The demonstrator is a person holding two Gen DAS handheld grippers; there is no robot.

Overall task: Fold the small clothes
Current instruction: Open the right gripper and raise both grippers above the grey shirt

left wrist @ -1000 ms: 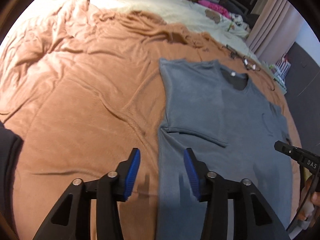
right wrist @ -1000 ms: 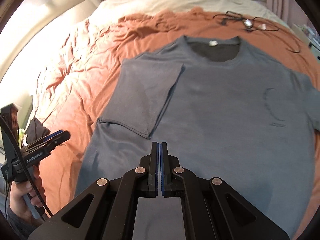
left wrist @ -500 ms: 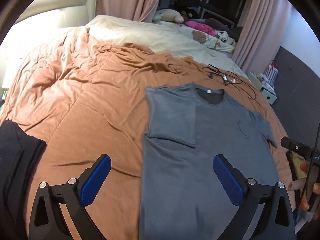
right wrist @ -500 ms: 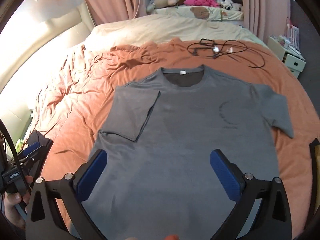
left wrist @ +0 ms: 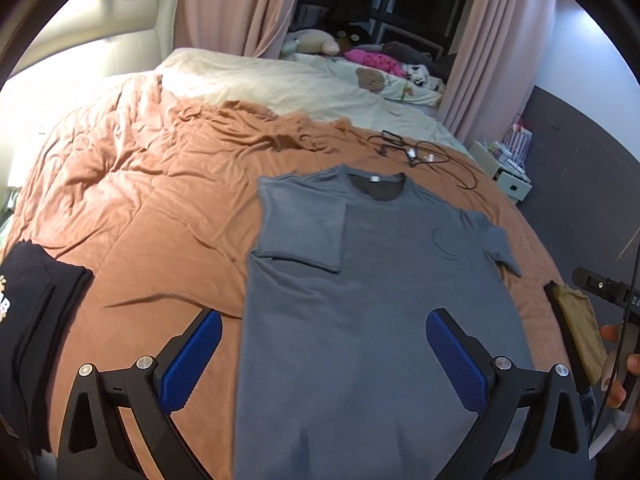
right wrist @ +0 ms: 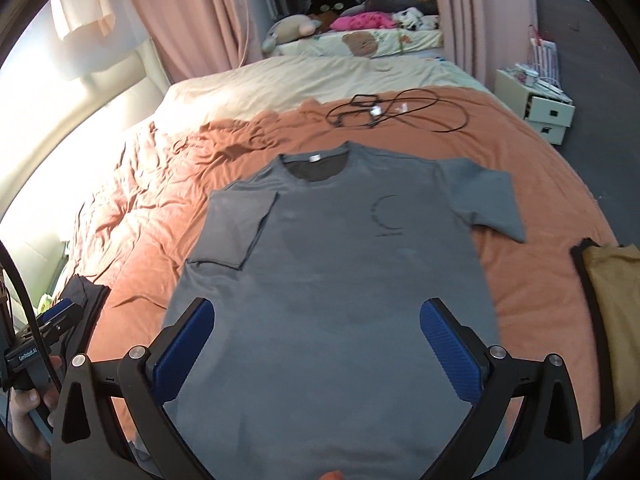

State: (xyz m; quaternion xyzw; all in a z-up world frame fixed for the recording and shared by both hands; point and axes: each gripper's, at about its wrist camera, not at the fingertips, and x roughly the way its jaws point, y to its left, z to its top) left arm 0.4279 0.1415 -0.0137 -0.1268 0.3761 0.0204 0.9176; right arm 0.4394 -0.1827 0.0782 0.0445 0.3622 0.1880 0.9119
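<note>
orange bedspread [right wrist: 532, 280] serves as folding surface; grey t-shirt [right wrist: 328, 280] lies flat on it, one sleeve [right wrist: 236, 232] folded inward, the other spread, probably next; left gripper [left wrist: 322, 354] and right gripper [right wrist: 316, 346] hover, fingers wide apart, empty.

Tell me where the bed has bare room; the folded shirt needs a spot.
Widest free patch: orange cover between the grey T-shirt, the black folded clothes and the cream sheet. Crowded: cables beyond the collar, and the yellow garment past the unfolded sleeve.
</note>
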